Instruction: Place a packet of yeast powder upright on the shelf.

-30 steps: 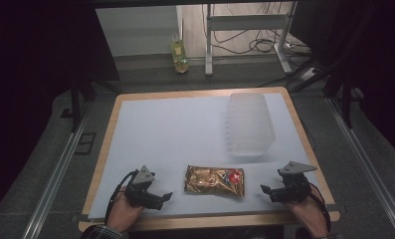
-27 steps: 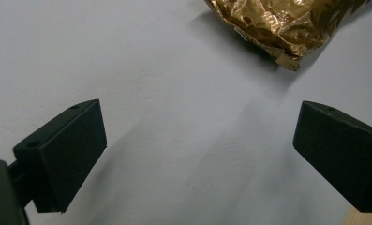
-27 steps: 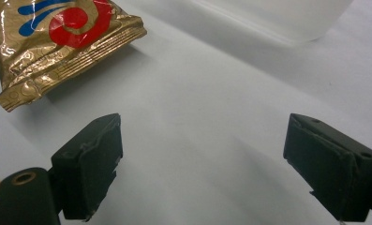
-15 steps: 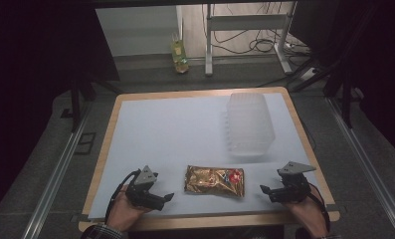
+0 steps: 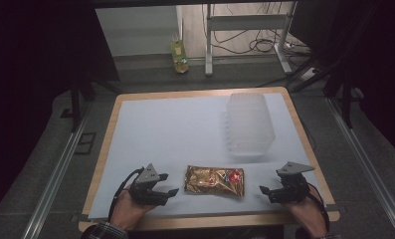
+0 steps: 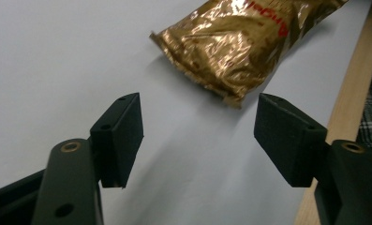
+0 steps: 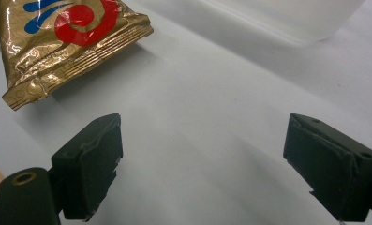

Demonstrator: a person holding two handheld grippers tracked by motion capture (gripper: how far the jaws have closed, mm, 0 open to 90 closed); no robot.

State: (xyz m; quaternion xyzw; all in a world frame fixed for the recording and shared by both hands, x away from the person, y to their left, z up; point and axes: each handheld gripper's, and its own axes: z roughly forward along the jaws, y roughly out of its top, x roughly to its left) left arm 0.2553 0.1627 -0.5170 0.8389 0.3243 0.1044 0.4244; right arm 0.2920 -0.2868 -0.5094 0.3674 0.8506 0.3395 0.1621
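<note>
Left gripper (image 5: 171, 191) sits just beside the gold snack bag (image 5: 215, 180), jaws apart with nothing between them and just been narrowing. The bag lies flat between both tools at the table's (image 5: 185, 124) near edge. Right gripper (image 5: 264, 190) waits open and empty. Looks like the approach; next, line up on the bag's crimped end. Its print is cut off.

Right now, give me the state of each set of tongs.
Left tongs: open, just been closing, nothing between them; crinkled gold foil snack packet lies ahead.
Right tongs: open, holding nothing.
</note>
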